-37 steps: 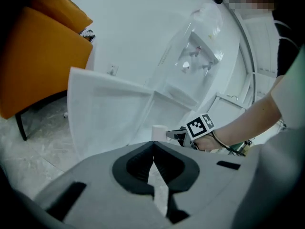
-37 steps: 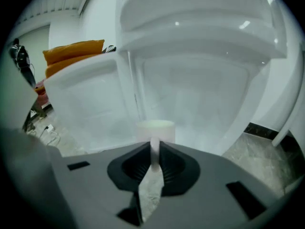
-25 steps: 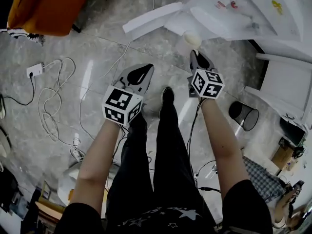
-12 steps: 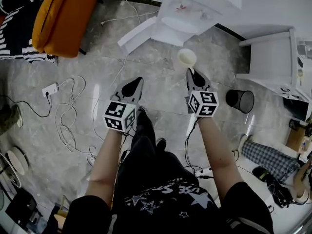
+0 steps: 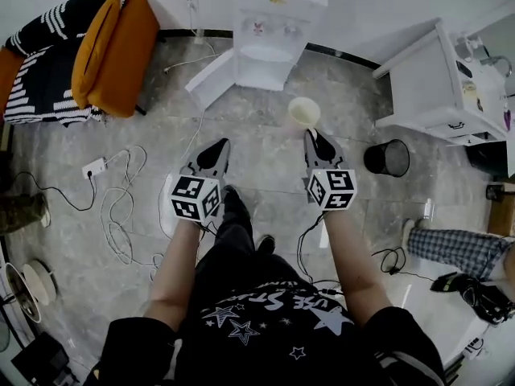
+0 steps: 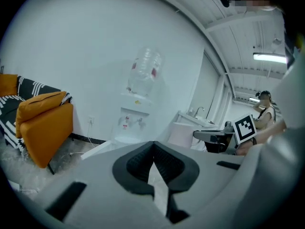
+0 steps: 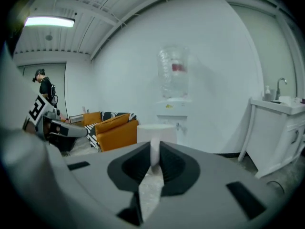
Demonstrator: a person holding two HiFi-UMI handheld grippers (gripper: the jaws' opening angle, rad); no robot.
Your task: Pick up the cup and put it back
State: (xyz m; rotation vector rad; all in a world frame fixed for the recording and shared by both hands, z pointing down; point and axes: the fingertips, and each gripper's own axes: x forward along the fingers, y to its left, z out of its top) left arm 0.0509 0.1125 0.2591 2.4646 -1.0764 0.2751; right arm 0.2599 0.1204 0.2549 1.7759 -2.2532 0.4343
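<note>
While the right hand-held gripper [image 5: 313,133] pinches its rim, the cup [image 5: 303,111] points mouth-up.

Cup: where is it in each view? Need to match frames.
Head view: cup upper centre, at the right gripper tip.
Left gripper view: right of centre, beyond the jaws.
Right gripper view: centre, wall pinched between the jaws.
Shared landmark: water dispenser.
</note>
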